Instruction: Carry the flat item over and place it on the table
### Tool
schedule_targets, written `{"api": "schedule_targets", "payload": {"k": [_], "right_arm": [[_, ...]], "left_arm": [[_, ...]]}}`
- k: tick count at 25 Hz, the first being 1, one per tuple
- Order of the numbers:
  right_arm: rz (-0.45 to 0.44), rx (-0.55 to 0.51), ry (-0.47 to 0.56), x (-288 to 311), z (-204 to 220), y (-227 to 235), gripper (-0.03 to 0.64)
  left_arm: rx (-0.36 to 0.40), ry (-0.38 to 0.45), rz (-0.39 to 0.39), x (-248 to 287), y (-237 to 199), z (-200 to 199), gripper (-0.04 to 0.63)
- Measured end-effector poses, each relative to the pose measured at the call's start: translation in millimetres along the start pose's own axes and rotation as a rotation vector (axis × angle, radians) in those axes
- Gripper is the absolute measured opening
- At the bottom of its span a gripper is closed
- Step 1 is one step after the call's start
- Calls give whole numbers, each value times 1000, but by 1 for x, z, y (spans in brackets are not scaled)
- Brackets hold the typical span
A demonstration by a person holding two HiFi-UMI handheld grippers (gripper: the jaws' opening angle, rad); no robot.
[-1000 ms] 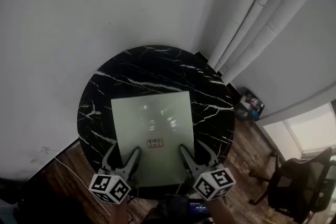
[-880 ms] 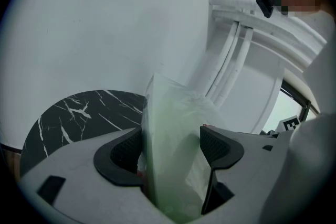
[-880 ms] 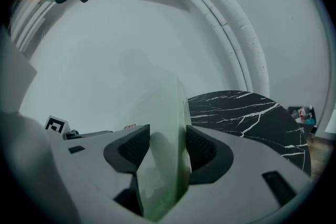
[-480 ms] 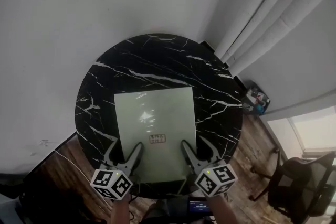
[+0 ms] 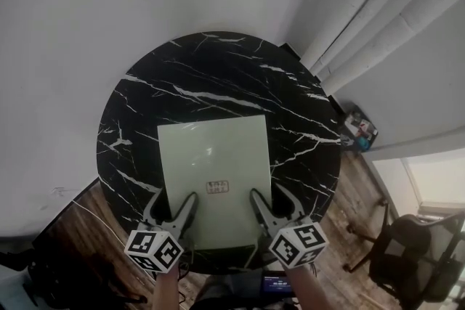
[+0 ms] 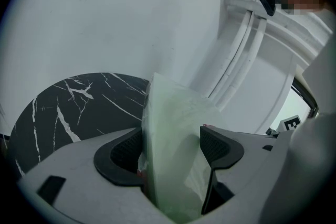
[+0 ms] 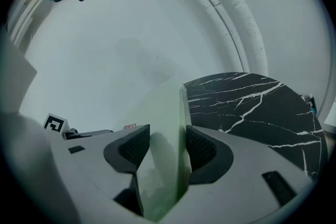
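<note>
Flat item (image 5: 212,170): pale green sheet in clear wrap, over the near half of the round black surface (image 5: 218,76); probably light, bendy and slippery.
Best hold: near edge, both corners.
Left hand-held gripper (image 6: 170,147): clamped on that edge.
Right hand-held gripper (image 7: 164,147): clamped likewise.
Around: pipes (image 5: 378,18) and chair (image 5: 410,258) well apart; nothing in the way.

Label (image 5: 216,187) on sheet (image 5: 214,149) unreadable; chair (image 5: 410,261) cut off.
</note>
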State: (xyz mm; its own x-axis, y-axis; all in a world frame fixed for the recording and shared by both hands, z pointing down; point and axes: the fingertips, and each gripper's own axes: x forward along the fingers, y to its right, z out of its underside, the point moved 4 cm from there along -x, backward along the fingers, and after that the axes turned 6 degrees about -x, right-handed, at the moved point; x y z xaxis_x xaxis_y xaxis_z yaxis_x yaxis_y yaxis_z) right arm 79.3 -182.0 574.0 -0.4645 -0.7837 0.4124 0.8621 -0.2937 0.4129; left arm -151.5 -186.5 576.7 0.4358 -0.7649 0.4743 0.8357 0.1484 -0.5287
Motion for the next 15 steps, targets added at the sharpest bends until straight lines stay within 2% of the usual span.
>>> {"api": "schedule_targets", "payload": {"k": [15], "right_arm": [[3,21,-73,26,18,20,213]], "left_arm": [[-10,-70,-70,26,-15,14,355]]}}
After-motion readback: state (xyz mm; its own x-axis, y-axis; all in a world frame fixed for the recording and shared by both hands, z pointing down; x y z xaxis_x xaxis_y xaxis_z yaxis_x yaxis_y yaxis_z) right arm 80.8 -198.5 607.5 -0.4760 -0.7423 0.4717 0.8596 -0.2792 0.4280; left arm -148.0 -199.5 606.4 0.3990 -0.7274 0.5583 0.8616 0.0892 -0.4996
